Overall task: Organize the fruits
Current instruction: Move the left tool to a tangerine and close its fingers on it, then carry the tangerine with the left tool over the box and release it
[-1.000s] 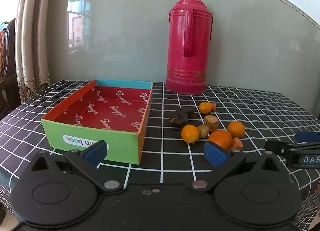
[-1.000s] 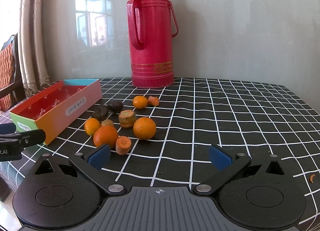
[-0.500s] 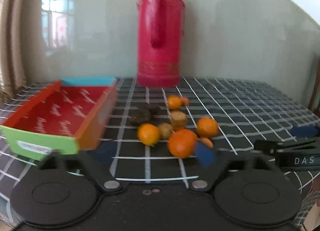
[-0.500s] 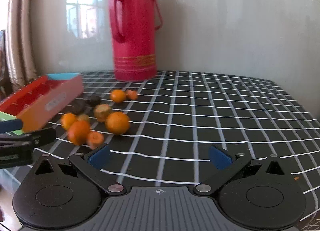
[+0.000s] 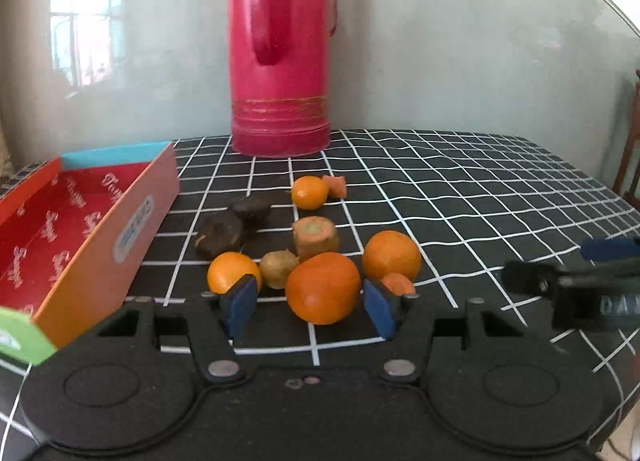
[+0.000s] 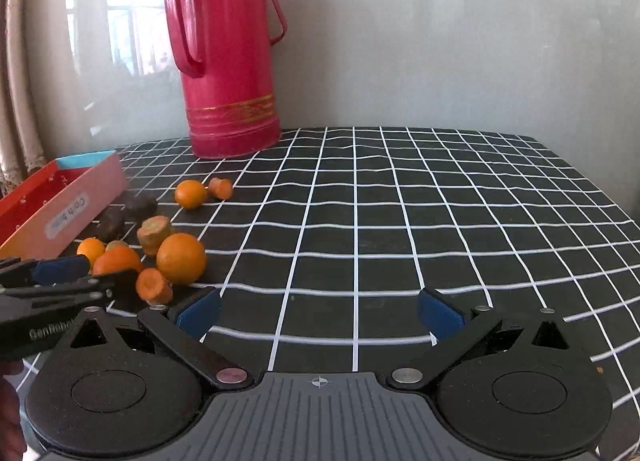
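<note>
A pile of produce lies on the checked tablecloth: a large orange (image 5: pixel 323 287), three smaller oranges (image 5: pixel 391 254), carrot pieces (image 5: pixel 316 237), a small potato (image 5: pixel 279 268) and two dark fruits (image 5: pixel 219 233). My left gripper (image 5: pixel 312 306) is open, its blue pads (image 5: pixel 239 304) on either side of the large orange with small gaps. The same orange (image 6: pixel 117 260) shows in the right wrist view behind the left gripper's fingers (image 6: pixel 60 267). My right gripper (image 6: pixel 319 311) is open and empty over bare cloth. The red-lined cardboard box (image 5: pixel 132 221) stands at left.
A tall red thermos (image 5: pixel 280 49) stands at the back by the wall. The right gripper's fingers (image 5: pixel 568 281) reach in from the right in the left wrist view. The table's right edge (image 6: pixel 592 181) drops off.
My left gripper moved right and forward from in front of the box to straddle the large orange, jaws narrowing. The right gripper shifted right, away from the pile.
</note>
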{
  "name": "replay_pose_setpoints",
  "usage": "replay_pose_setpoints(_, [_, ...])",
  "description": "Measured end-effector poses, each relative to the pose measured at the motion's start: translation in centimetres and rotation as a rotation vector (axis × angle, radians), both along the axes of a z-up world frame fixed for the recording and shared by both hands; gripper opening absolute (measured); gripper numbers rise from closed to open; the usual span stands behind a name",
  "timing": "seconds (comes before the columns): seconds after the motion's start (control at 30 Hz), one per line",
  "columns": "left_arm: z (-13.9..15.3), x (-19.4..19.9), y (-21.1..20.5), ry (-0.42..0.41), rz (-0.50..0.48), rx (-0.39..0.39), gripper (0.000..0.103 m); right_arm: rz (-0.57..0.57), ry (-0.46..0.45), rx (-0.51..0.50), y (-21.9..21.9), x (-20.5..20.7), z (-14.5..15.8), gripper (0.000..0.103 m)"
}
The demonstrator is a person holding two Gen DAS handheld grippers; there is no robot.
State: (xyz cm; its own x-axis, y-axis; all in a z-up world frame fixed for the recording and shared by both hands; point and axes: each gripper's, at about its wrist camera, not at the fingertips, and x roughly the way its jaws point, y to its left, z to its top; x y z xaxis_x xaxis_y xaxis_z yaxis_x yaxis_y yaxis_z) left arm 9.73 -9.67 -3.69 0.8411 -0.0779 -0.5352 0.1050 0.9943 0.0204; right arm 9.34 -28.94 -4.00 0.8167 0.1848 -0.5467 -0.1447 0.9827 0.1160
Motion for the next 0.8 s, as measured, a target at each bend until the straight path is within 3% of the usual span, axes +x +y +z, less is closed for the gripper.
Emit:
replay_pose_setpoints(0.1, [-0.7,0.7,-0.4,0.054,-0.012,-0.024,0.047,-0.019,-0.012,0.022,-0.3,0.6,0.2,0.103])
replay_pose_setpoints(0.17, [-0.6,1.1,-0.1,0.047,-0.009,-0.045,0.045,-0.026,-0.021,0.035,-0.5,0.6,0.2,0.103])
replay_pose_setpoints(0.23, [-0.6,1.5,0.0,0.05,-0.013,-0.056,0.04,-0.032,-0.015,0.031,-0.7,0.5,-0.1,0.103])
replay_pose_setpoints(0.27, [-0.6,1.6,0.1,0.056,-0.018,-0.069,0.032,-0.036,-0.009,0.026,-0.8,0.5,-0.3,0.103])
replay_pose_setpoints(0.43, [-0.3,1.5,0.1,0.051,-0.018,-0.075,0.031,-0.035,-0.001,-0.021,-0.7,0.5,-0.9,0.103])
replay_pose_setpoints(0.6, [1.7,-0.3,1.3,-0.057,0.017,-0.045,0.031,-0.027,-0.008,-0.066,-0.2,0.2,-1.2,0.103])
replay_pose_setpoints(0.8, [4.0,-3.1,6.5,-0.163,0.157,0.022,0.031,0.013,-0.04,-0.054,1.7,-0.1,-0.7,0.103])
